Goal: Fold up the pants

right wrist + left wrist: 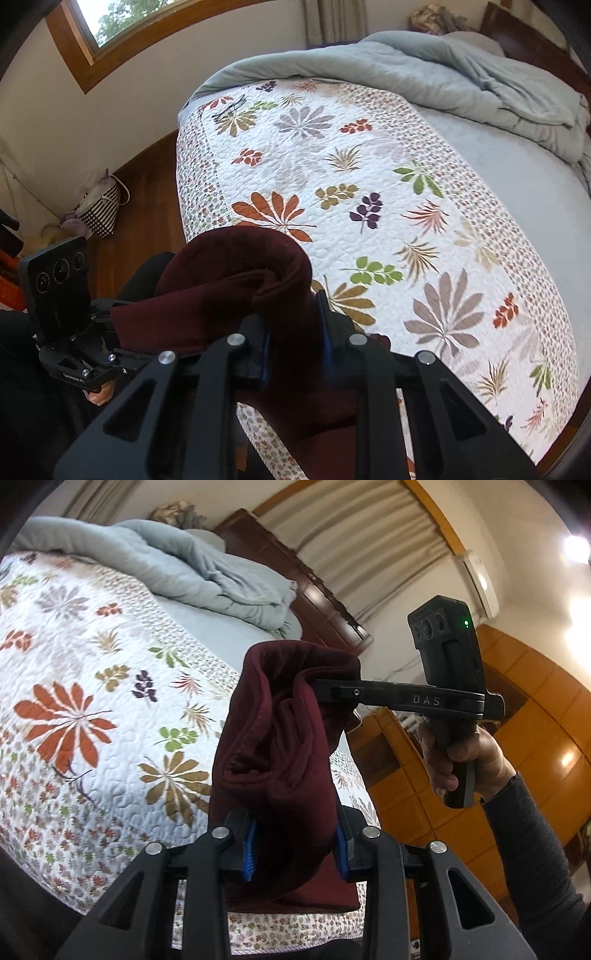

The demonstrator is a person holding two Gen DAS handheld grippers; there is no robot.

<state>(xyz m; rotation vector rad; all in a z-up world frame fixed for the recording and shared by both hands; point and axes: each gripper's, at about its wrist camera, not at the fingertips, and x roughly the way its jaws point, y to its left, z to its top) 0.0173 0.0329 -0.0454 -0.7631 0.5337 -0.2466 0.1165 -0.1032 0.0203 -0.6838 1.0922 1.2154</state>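
Note:
Dark maroon pants (280,746) hang bunched between both grippers above the near edge of the bed. My left gripper (295,853) is shut on the pants' edge, cloth pinched between its blue pads (251,853). The right gripper (325,690) comes in from the right in the left wrist view, its fingers buried in the cloth. In the right wrist view the pants (236,280) fold over my right gripper (295,350), which is shut on them. The left gripper's body (74,332) shows at the lower left there, its fingertips hidden by cloth.
A floral quilt (369,184) covers the bed. A rumpled grey-blue duvet (461,70) lies at the head, against a dark wooden headboard (295,576). Glasses (229,107) lie on the quilt's far corner. A checked bag (103,210) stands on the wooden floor by the wall.

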